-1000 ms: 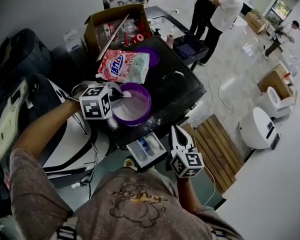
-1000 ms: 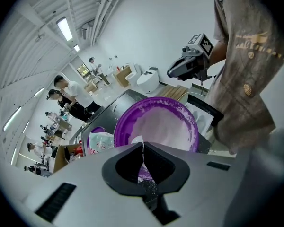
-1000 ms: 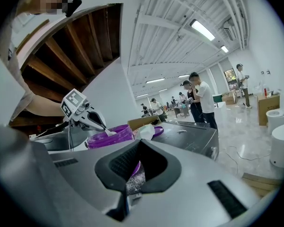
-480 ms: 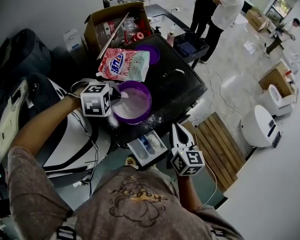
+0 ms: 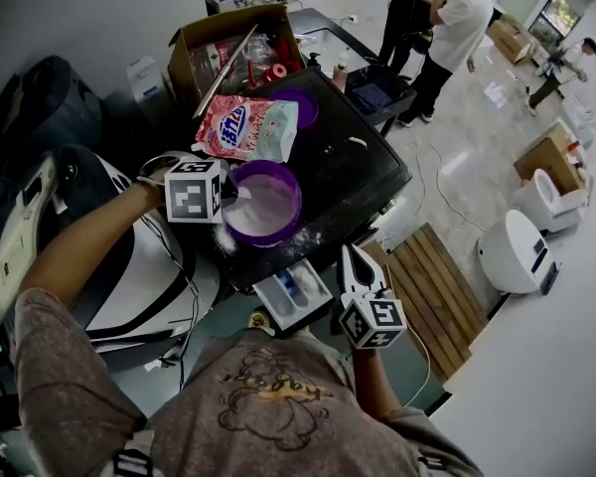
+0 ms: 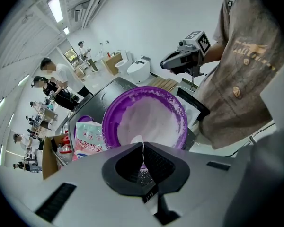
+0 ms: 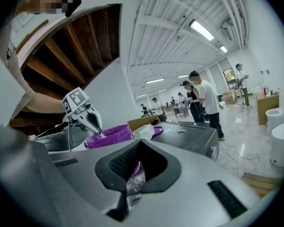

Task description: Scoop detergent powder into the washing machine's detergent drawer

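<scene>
A purple bowl (image 5: 265, 205) of white detergent powder stands on the black washing machine top (image 5: 353, 172). My left gripper (image 5: 229, 195) hangs over the bowl's left rim, shut on the thin handle of a white scoop (image 6: 143, 151). The scoop's tip dips into the purple bowl (image 7: 111, 136). Below the machine's front edge the white detergent drawer (image 5: 292, 295) stands pulled out. My right gripper (image 5: 355, 257) is shut and holds nothing, just right of the drawer. A pink detergent bag (image 5: 246, 127) lies behind the bowl.
A purple lid (image 5: 301, 110) sits by the bag, and an open cardboard box (image 5: 233, 50) of bottles stands behind. A wooden pallet (image 5: 432, 296) lies on the floor at the right. People (image 5: 447, 23) stand further back, and white toilets (image 5: 512, 254) stand at the right.
My left gripper has shifted slightly up and toward the bowl with the scoop. The right gripper has stayed in place by the drawer.
</scene>
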`<state>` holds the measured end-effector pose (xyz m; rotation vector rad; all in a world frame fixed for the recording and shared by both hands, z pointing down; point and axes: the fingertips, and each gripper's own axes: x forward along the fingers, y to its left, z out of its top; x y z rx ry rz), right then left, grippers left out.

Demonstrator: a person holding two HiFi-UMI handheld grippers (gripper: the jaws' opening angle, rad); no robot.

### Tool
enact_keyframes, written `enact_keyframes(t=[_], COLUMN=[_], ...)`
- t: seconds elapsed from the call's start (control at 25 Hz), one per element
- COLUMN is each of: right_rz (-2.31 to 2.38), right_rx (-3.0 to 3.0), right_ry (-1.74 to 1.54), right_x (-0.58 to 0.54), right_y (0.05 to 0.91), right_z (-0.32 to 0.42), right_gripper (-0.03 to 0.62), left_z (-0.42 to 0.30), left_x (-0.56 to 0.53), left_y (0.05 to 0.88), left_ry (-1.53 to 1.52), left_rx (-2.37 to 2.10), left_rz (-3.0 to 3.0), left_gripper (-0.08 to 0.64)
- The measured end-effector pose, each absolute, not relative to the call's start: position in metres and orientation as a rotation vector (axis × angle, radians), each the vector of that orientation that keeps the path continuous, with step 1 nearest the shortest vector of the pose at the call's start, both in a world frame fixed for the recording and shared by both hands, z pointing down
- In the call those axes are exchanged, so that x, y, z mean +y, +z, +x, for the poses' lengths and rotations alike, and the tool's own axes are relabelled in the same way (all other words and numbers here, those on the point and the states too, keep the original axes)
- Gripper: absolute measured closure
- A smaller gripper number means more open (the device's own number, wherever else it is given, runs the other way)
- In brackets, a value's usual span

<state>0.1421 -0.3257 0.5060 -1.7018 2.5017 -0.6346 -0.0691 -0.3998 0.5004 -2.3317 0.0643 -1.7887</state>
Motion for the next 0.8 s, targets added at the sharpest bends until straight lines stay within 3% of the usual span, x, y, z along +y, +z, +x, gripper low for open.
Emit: enact_keyframes(t=[0.8], right_rz=[-1.708], right_rx=[2.509], right_ry=[-0.633], right_x=[-0.327], right_y=[0.506], right_z=[0.139], right_gripper=[0.591], left_z=[-0.076], left_x=[-0.384], left_y=[0.500], left_ry=[-1.935], left_rx=[-0.080], left_rz=[-2.414], left_gripper=[0.537])
